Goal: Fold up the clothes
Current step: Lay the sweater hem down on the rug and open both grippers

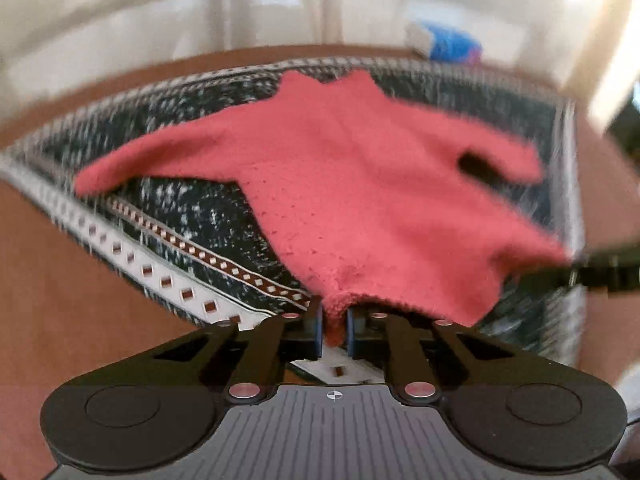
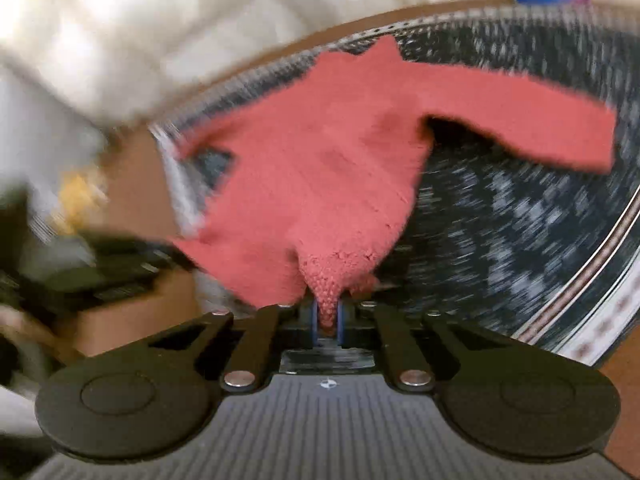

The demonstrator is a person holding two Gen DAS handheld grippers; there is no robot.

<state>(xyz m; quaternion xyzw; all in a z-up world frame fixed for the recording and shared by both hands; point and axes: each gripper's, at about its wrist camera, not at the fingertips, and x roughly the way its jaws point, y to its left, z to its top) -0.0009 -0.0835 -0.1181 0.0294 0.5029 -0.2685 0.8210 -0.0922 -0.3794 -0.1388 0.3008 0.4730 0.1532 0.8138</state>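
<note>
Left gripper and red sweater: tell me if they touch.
Touching. The left wrist view shows the left gripper shut on the red sweater hem.

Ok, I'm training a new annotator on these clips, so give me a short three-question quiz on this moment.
1. True or false: both grippers are shut on the pink knitted sweater.
2. What lies under the sweater? A) bare wood B) a dark patterned rug C) a white sheet
3. Fill in: the left gripper pinches the sweater's ____ edge, as does the right gripper.

Key: 1 true; 2 B; 3 bottom (the hem, opposite the neckline).
</note>
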